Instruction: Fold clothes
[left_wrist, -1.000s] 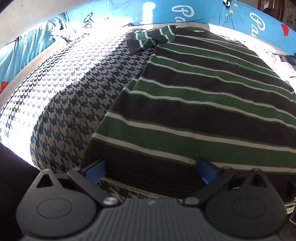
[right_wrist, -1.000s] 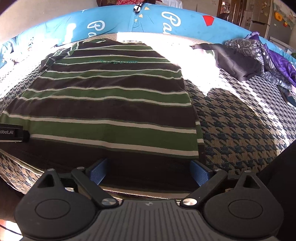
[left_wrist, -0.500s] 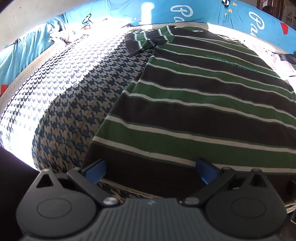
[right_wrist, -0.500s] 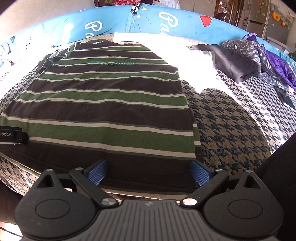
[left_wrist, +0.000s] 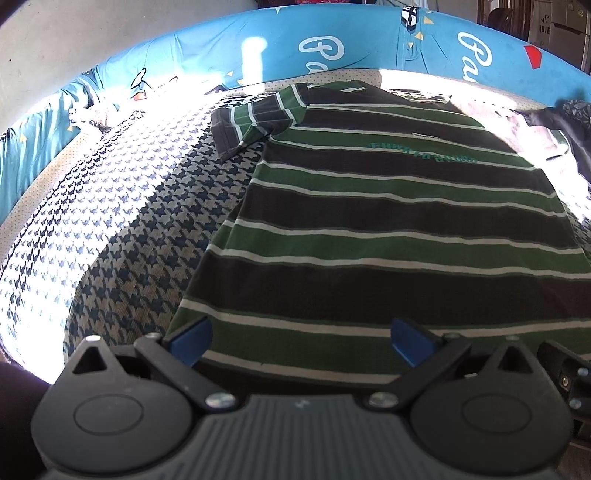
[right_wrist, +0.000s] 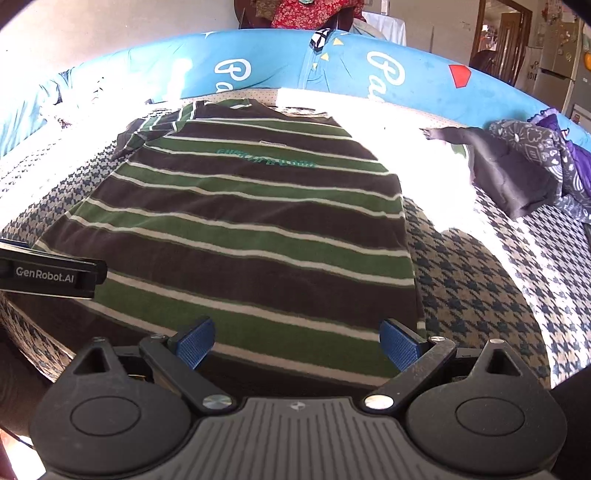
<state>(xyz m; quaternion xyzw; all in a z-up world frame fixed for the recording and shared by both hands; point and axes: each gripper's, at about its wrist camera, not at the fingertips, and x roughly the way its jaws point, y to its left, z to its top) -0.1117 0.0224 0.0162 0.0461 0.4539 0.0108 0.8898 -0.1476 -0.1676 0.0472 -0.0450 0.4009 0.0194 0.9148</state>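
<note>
Striped shirt (left_wrist: 388, 229) hem hidden under 2 spread, empty claws: left (left_wrist: 301, 341), right (right_wrist: 297, 343).

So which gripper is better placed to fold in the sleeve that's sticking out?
Left. The spread sleeve lies on the left gripper's side of the striped shirt; the right gripper faces the far edge, where no sleeve shows. Both jaws stand open.

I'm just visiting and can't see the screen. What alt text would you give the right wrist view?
A green, dark brown and white striped T-shirt lies flat on a houndstooth-patterned bed, seen past the open right gripper hovering near its hem. The left gripper pokes in from the left edge, and a pile of dark clothes sits at the far right.
</note>
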